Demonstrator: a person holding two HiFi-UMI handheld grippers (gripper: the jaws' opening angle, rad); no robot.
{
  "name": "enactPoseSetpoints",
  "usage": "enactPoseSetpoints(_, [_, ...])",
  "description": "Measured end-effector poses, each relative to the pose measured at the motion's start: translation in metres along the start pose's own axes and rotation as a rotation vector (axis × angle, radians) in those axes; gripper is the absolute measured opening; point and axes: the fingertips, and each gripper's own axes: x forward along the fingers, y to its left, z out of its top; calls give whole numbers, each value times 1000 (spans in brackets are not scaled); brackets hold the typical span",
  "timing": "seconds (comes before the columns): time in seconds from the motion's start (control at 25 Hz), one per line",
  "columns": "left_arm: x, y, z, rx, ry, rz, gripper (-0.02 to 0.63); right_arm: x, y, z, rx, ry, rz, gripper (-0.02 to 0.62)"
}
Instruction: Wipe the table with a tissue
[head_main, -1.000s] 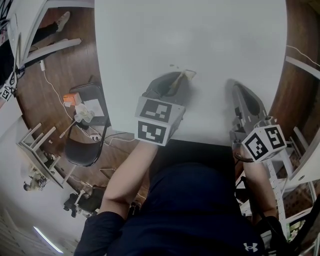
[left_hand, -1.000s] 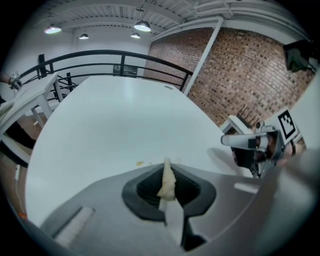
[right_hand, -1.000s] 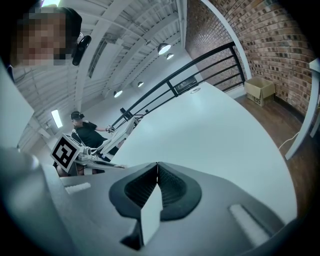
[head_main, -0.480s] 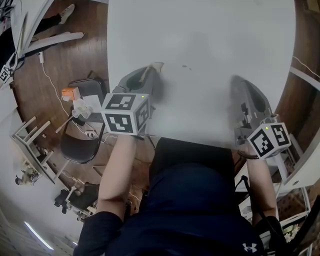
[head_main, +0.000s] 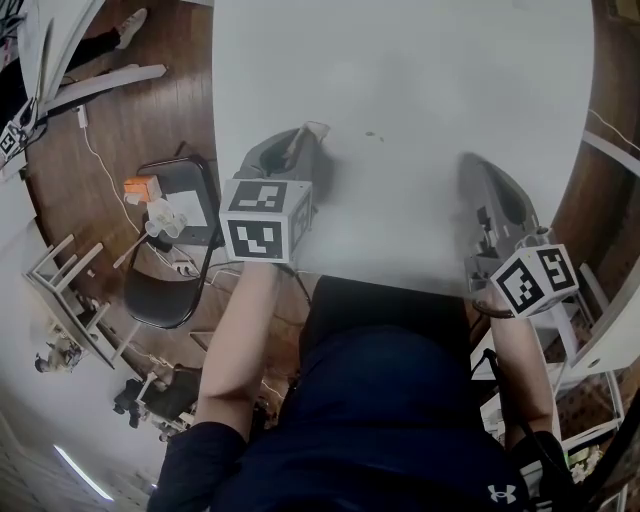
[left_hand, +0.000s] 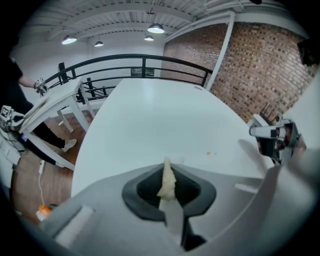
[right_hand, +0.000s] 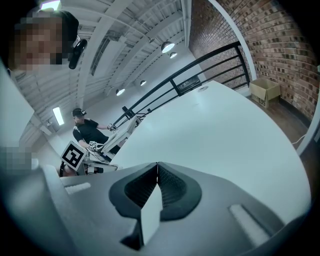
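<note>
Tissue (left_hand: 166, 182) sits pinched between the closed jaws of the left gripper (head_main: 303, 140), near the table's (head_main: 430, 70) 8 o'clock edge. The right gripper (right_hand: 157, 170) is closed on nothing. A crumb (head_main: 372, 136) lies at the tissue's 3 o'clock. So thin a twist could miss it, or slip free under pressure.

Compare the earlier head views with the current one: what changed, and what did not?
The left gripper, shut on the tissue, moved to the person's left over the table, ending near its left edge. Nothing was picked up or released. The right gripper stayed at the right, shut and empty; a small speck remains on the table.
</note>
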Motion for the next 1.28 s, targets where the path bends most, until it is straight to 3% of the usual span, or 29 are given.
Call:
enactPoseSetpoints(0.72, [14, -40, 11, 12, -1, -10, 21, -17, -24, -1, 28, -14, 1, 11])
enactPoseSetpoints(1.28, [23, -96, 16, 53, 0, -80, 20, -27, -35, 2, 32, -7, 8, 11])
